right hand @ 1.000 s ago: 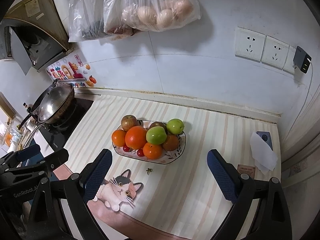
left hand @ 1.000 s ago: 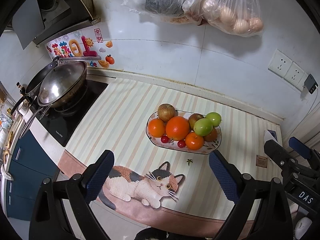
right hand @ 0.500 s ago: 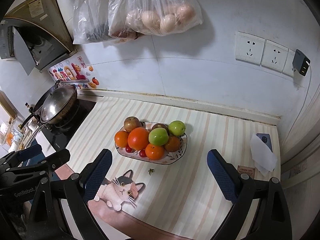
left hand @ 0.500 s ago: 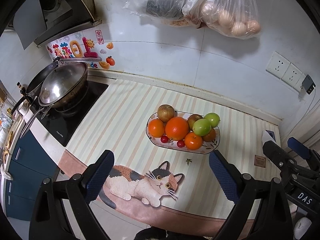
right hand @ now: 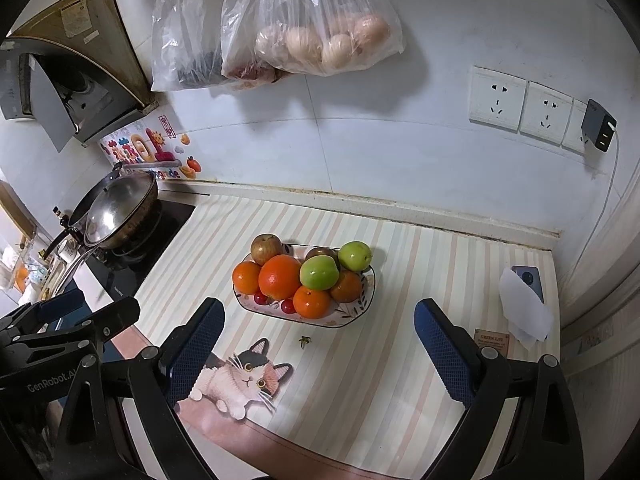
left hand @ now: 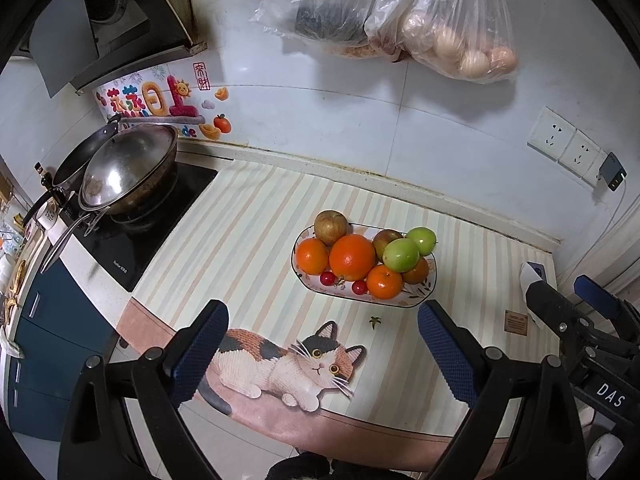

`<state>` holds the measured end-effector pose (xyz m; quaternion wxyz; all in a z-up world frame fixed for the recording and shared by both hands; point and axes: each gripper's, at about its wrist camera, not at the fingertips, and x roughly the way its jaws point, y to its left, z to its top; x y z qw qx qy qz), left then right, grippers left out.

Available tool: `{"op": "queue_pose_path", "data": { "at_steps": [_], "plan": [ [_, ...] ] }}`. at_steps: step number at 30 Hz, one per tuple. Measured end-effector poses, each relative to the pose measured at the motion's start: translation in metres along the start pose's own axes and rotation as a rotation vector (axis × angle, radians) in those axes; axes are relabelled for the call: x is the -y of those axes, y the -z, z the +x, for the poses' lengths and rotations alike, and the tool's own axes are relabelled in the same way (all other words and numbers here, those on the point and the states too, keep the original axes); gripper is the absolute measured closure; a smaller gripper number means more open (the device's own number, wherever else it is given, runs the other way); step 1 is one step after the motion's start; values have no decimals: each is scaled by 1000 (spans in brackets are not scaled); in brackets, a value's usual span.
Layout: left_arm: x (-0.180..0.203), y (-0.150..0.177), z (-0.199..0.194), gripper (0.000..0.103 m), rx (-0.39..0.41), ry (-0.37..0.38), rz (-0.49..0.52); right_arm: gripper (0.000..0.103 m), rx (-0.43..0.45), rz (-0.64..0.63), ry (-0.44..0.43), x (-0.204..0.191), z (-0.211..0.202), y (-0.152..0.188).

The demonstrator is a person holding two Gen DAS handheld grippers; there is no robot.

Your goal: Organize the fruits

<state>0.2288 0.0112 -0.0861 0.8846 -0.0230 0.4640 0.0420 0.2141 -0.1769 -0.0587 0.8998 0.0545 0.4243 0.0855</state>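
Observation:
An oval patterned plate [left hand: 416, 300] [right hand: 352, 320] stands on the striped counter mat. It holds a heap of fruit: a big orange [left hand: 352, 257] [right hand: 279, 276], smaller oranges [left hand: 312, 256], green apples [left hand: 401, 255] [right hand: 319, 273], brownish apples [left hand: 330, 227] and small red cherries [left hand: 328, 278]. My left gripper [left hand: 322, 344] is open and empty, held above the mat's front edge, short of the plate. My right gripper [right hand: 316, 344] is open and empty too, also in front of the plate.
A lidded wok [left hand: 128, 168] sits on a black hob at the left. Plastic bags [left hand: 452, 36] hang on the white wall. A phone with a tissue [right hand: 526, 304] lies at the right. A small stem [left hand: 374, 322] lies on the mat. Sockets [right hand: 520, 106] are on the wall.
Both grippers have drawn back and risen slightly, so the plate looks a little smaller and farther. Jaws stay open. The fruit has not moved.

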Motion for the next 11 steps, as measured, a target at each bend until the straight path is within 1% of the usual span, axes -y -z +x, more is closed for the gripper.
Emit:
{"op": "queue_pose_path", "data": {
  "at_steps": [11],
  "plan": [
    [-4, 3, -7, 6, 5, -5, -12, 5, -4, 4, -5, 0, -3, 0]
  ]
}}
